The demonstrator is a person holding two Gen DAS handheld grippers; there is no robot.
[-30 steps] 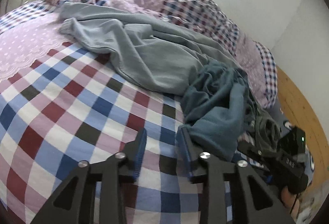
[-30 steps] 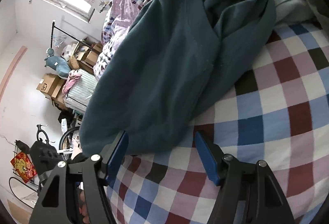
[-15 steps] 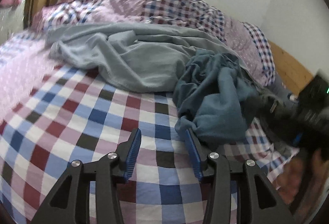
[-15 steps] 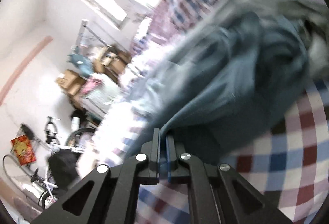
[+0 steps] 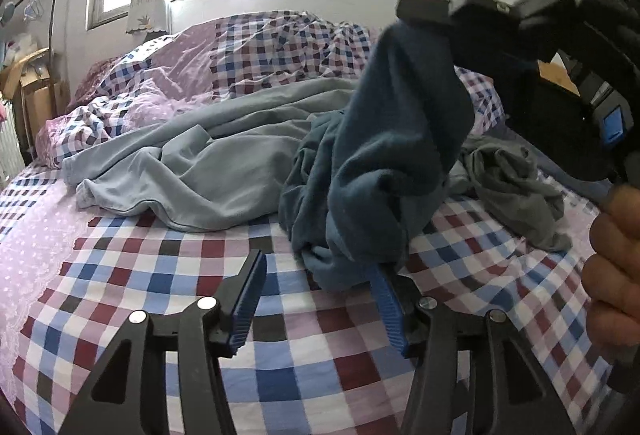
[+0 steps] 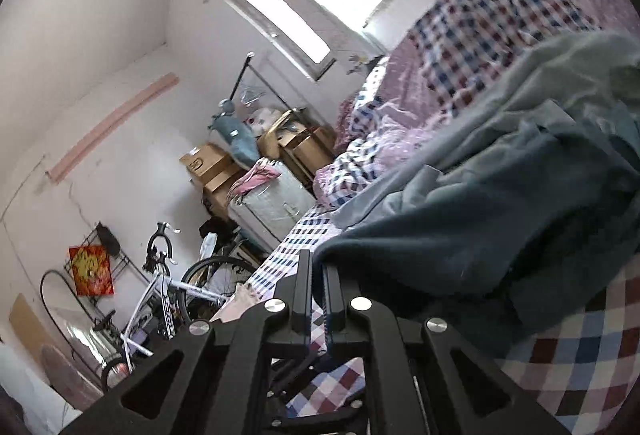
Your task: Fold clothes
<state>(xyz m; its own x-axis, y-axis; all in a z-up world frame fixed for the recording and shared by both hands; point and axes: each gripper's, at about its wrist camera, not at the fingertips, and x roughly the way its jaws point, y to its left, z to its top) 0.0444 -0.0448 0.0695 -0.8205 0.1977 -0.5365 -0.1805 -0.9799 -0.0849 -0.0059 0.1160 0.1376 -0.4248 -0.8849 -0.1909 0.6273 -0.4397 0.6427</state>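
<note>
While the pale grey-blue garment [image 5: 192, 171] sprawls on the bed [image 5: 132, 283], left tool [image 5: 316, 299] gapes w/ nothing in it; dark teal top [image 5: 384, 171] hangs bunched from clenched right tool [image 6: 317, 291]. Lifting out; next needs spreading flat.

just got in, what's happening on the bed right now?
A person is working with two handheld grippers on a pile of clothes on a checked bed. The right gripper is shut on an edge of the dark teal garment and holds it lifted off the bed. The left gripper is open, low over the bed at the garment's hanging bottom. A light blue garment and a grey one lie crumpled, not yet folded.
</note>
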